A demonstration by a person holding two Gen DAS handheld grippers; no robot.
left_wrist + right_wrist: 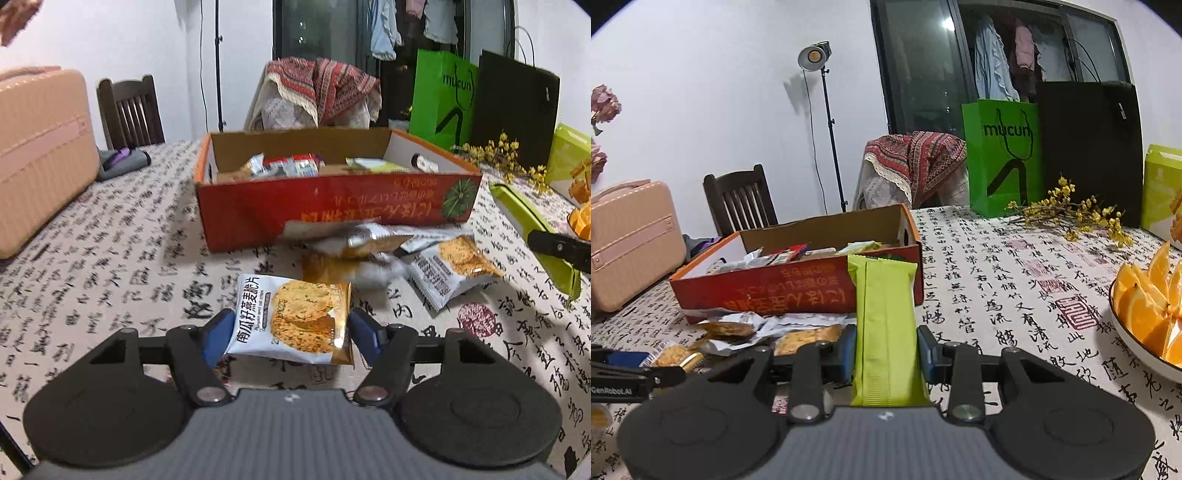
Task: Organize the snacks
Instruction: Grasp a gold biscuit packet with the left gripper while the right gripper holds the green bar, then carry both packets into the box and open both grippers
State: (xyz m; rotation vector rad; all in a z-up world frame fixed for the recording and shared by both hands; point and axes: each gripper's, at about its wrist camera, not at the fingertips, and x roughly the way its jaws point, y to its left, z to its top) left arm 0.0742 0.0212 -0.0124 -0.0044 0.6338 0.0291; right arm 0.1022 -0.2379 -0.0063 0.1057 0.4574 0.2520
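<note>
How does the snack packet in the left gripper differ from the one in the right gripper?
The oat crisp packet is white and gold, squarish, and printed with biscuits; the green bar packet is plain lime green, long and narrow. The oat crisp packet lies crosswise between the pads, while the green bar packet points lengthwise toward the orange box. Both are sealed and held clear of the table.

Green paper bag (1003, 155): "mucun" in dark letters.
Oat crisp packet (291, 319): "南瓜籽燕麦脆片", small English line too blurred.
Left tongs' arm (613, 389): "GenRobot.AI".
Red box (332, 206): gold characters, upside down, unreadable.
Worktop cloth (997, 295): black calligraphy, red seals.
</note>
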